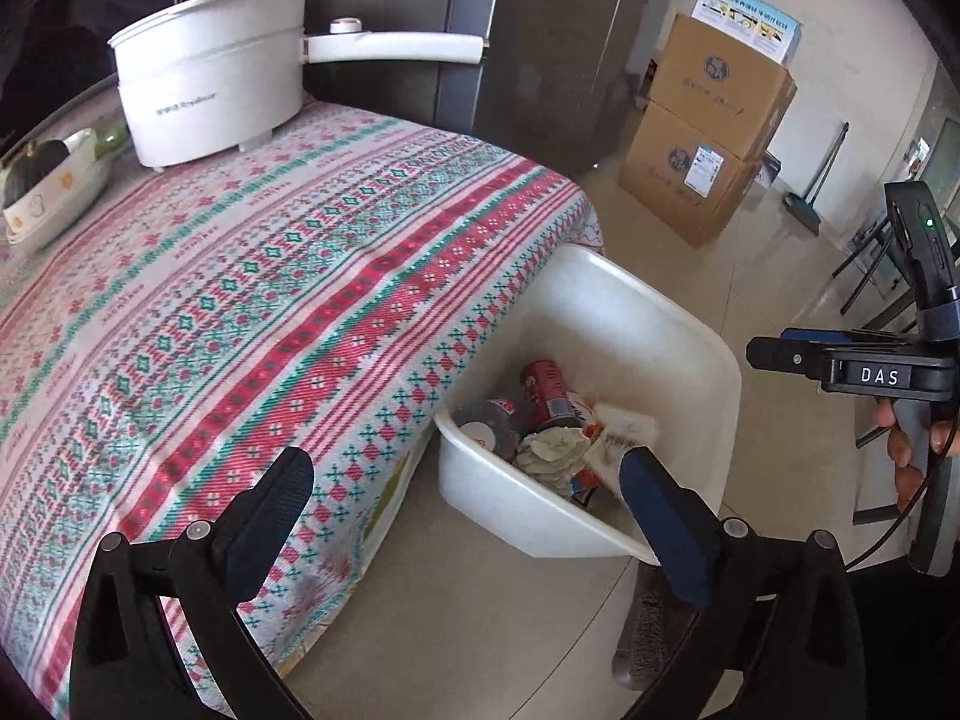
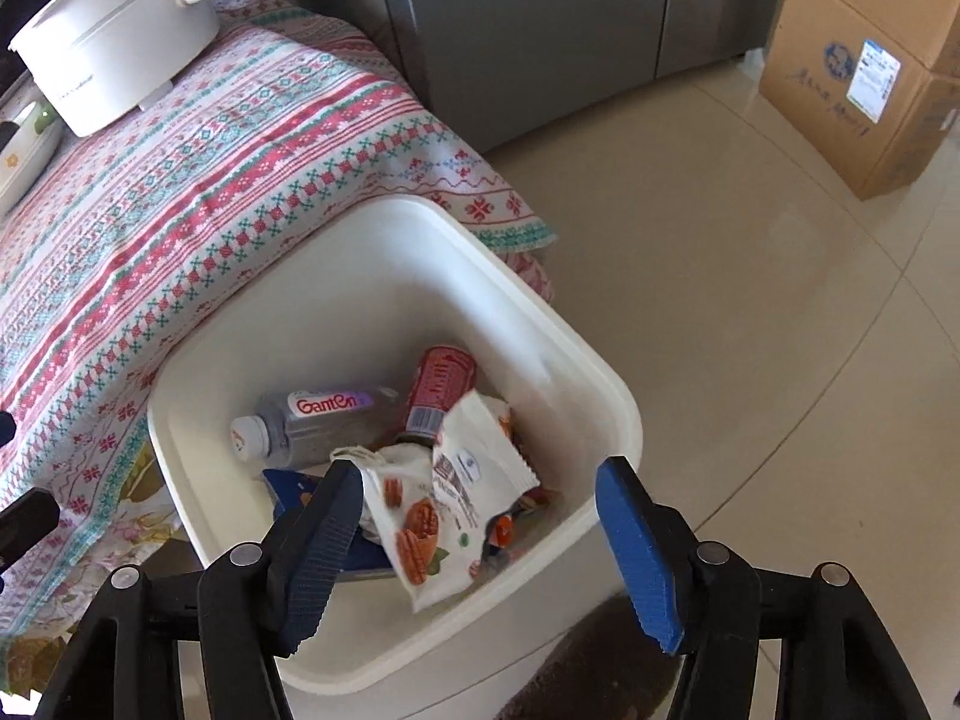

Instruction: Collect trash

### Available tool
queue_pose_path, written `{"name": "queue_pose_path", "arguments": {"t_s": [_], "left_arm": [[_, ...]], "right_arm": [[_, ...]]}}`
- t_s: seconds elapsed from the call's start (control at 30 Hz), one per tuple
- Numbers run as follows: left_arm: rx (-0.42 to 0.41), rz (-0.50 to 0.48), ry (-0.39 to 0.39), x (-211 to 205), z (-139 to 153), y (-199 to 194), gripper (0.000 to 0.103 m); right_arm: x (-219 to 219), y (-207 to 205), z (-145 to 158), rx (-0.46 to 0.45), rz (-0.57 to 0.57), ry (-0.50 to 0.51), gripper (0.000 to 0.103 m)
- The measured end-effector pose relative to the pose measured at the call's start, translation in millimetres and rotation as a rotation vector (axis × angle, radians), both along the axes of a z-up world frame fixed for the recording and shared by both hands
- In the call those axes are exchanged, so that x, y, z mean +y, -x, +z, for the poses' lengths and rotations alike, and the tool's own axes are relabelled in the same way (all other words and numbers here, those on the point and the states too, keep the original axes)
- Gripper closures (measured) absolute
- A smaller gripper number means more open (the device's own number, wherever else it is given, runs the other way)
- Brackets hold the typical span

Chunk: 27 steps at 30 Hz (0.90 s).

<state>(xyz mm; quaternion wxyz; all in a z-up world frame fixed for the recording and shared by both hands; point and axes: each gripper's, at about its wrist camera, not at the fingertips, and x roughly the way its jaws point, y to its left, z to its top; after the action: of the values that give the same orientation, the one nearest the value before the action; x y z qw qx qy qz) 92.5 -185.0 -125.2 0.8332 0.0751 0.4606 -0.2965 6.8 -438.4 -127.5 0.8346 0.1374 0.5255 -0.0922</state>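
A white trash bin (image 2: 558, 330) stands on the floor against the table edge; it also shows in the left wrist view (image 1: 690, 336). Inside lie a clear Ganten bottle (image 2: 318, 420), a red can (image 2: 438, 387), a white snack wrapper (image 2: 444, 504), crumpled paper (image 1: 552, 450) and other wrappers. My right gripper (image 2: 480, 534) is open and empty, just above the bin's near rim, the snack wrapper between and below its fingers. My left gripper (image 1: 468, 516) is open and empty, over the table corner and the bin's left side. The right gripper's body shows in the left wrist view (image 1: 852, 366).
The table carries a patterned red and green cloth (image 1: 240, 300), a white electric pot (image 1: 210, 72) and a dish (image 1: 48, 192) at the far left. A grey fridge (image 1: 540, 48) stands behind. Cardboard boxes (image 1: 708, 138) are stacked on the tiled floor. A dark mat (image 2: 600, 660) lies by the bin.
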Motion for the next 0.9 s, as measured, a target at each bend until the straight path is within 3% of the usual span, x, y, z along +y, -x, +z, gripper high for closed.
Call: {"name": "queue_pose_path", "arguments": {"t_s": [0.3, 0.6, 0.9], "left_arm": [[-0.067, 0.055, -0.028, 37, 35, 23, 0.000], [-0.185, 0.197, -0.046, 89, 81, 64, 0.000], [-0.249, 0.276, -0.058, 127, 108, 115, 0.000]], "right_arm": [[29, -5, 34, -0.025, 0.043, -0.001, 0.030], [107, 19, 100, -0.208, 0.154, 0.028, 0.022], [167, 77, 119, -0.358, 0.194, 0.165, 0.016]]}}
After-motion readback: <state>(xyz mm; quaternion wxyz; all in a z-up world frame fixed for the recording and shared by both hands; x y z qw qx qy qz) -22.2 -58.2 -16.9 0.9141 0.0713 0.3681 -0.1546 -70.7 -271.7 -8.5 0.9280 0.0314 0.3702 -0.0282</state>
